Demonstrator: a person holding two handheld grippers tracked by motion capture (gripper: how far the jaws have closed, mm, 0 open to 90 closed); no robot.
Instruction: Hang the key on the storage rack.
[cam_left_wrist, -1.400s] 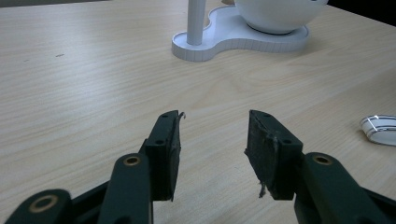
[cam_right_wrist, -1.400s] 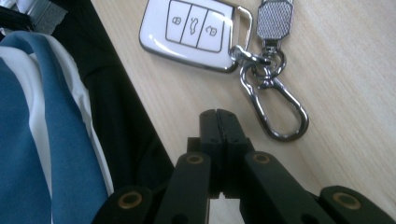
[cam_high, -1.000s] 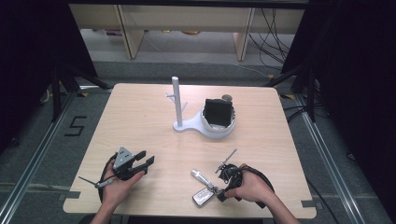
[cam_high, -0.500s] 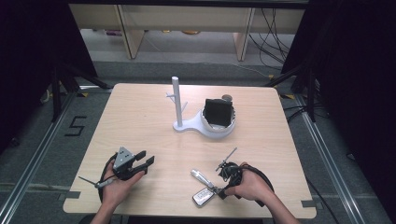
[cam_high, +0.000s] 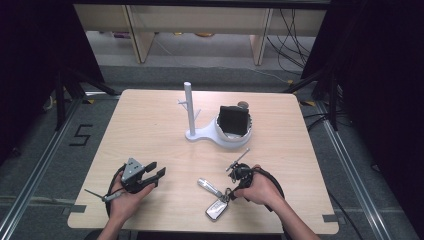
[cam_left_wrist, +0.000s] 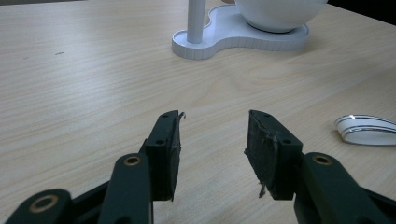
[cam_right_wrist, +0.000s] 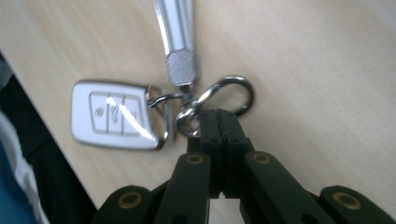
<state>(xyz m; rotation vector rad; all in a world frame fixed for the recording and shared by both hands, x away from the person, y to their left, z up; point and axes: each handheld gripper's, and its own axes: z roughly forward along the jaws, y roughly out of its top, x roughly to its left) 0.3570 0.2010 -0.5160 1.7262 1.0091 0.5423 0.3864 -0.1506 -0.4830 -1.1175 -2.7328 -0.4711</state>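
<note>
A key bunch lies near the table's front edge: a silver car key fob (cam_high: 216, 210) (cam_right_wrist: 112, 114), a silver metal cylinder (cam_high: 209, 186) (cam_right_wrist: 177, 32) and a steel clasp (cam_right_wrist: 229, 88) that joins them. My right gripper (cam_high: 231, 192) (cam_right_wrist: 218, 114) is shut, its tips pinching the lower side of that clasp. At the front left my left gripper (cam_high: 156, 175) (cam_left_wrist: 212, 140) rests low over the bare wood, open, with nothing between its pads. The fob's rim (cam_left_wrist: 366, 130) peeks in at the right of the left gripper view.
A white stand (cam_high: 189, 107) with an upright post and small pegs rises mid-table, its base (cam_left_wrist: 205, 44) joined to a white bowl (cam_high: 234, 139) (cam_left_wrist: 280, 11) holding a black object (cam_high: 234, 120). Dark floor, rails and cables surround the table (cam_high: 150, 130).
My right hand has shifted slightly across the table while keeping its grip on the clasp. The left hand and gripper have stayed put.
</note>
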